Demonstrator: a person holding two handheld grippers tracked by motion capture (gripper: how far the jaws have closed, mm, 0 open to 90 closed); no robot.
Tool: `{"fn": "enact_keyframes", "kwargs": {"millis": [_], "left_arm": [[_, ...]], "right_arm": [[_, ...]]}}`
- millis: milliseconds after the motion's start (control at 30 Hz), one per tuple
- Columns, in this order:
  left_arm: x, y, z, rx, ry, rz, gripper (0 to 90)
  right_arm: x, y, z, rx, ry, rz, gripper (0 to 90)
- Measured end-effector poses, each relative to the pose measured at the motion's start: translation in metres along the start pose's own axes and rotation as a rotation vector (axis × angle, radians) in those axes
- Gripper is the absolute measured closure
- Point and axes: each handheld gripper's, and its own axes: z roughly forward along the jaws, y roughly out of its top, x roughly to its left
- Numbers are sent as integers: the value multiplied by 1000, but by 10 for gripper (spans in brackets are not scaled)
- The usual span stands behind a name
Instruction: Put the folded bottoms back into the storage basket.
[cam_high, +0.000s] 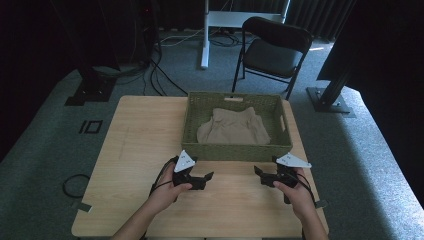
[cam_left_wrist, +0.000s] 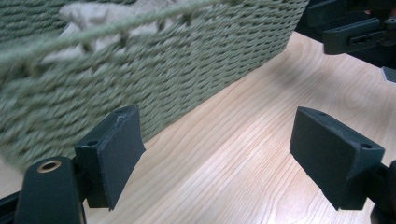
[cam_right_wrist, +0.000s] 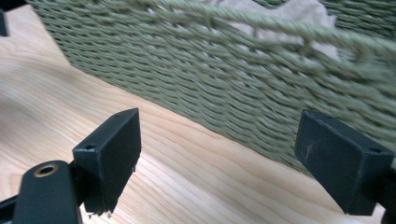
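While both hands wait near the front edge of the wooden table (cam_high: 135, 150), nothing has been picked up, so this looks like the approach before a reach into the basket (cam_high: 192, 125). That green woven basket sits toward the far middle of the table, its near wall just ahead of both tools. Inside it lies a crumpled beige cloth (cam_high: 234, 127), bunched loosely and resting on the basket floor, its top about level with the rim; in the left gripper view the cloth (cam_left_wrist: 88, 14) peeks over the woven edge. The left gripper (cam_high: 206, 177) hovers just in front of the basket's near left corner, jaws spread wide with only bare table between them. The right gripper (cam_high: 258, 171) mirrors it by the near right corner, jaws equally wide and empty. The next move, I judge, calls for lifting both tools over the near rim, then lowering onto the cloth and closing on separate folds.
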Motion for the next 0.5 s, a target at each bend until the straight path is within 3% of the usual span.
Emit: {"fn": "enact_keyframes", "kwargs": {"millis": [500], "left_arm": [[20, -38, -11, 43, 62, -55, 183]], "right_arm": [[-16, -29, -4, 59, -97, 43, 143]]}}
